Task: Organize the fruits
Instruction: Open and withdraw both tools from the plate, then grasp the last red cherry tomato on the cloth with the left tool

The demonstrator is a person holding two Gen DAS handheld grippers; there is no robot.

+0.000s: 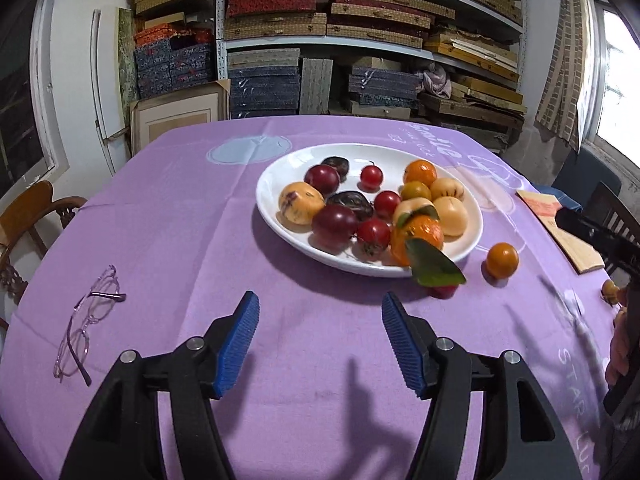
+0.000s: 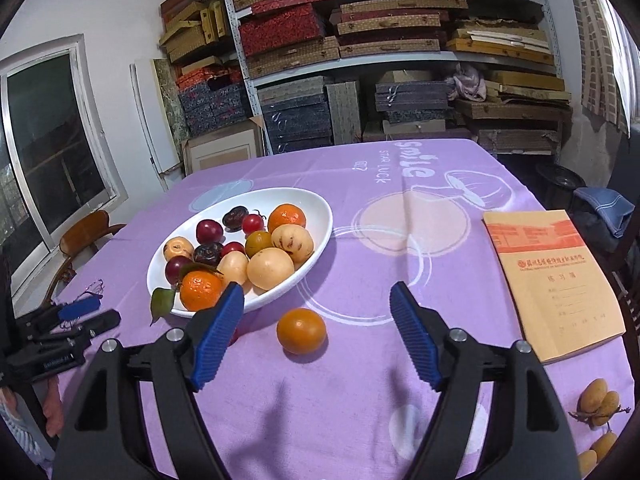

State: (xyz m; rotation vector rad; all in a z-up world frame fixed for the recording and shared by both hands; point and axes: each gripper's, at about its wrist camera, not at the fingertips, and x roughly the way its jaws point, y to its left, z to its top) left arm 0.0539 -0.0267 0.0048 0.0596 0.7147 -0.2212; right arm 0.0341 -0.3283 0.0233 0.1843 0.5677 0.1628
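Observation:
A white oval plate (image 1: 280, 168) (image 2: 316, 208) on the purple tablecloth holds several fruits: oranges, red tomatoes, dark plums and pale yellow fruits. A leafy orange (image 1: 418, 236) (image 2: 200, 290) sits at its near rim. One loose orange (image 1: 502, 260) (image 2: 301, 330) lies on the cloth beside the plate. A small red fruit (image 1: 442, 291) lies under the leaf. My left gripper (image 1: 318, 338) is open and empty, short of the plate. My right gripper (image 2: 318, 330) is open, with the loose orange just ahead between its fingers. Small yellow fruits (image 2: 598, 402) lie at the right.
Glasses (image 1: 90, 318) lie on the cloth at the left. A tan notebook (image 2: 552, 280) (image 1: 560, 232) lies at the right. A wooden chair (image 1: 28, 224) stands at the left table edge. Shelves of boxes (image 1: 360, 40) stand behind the table.

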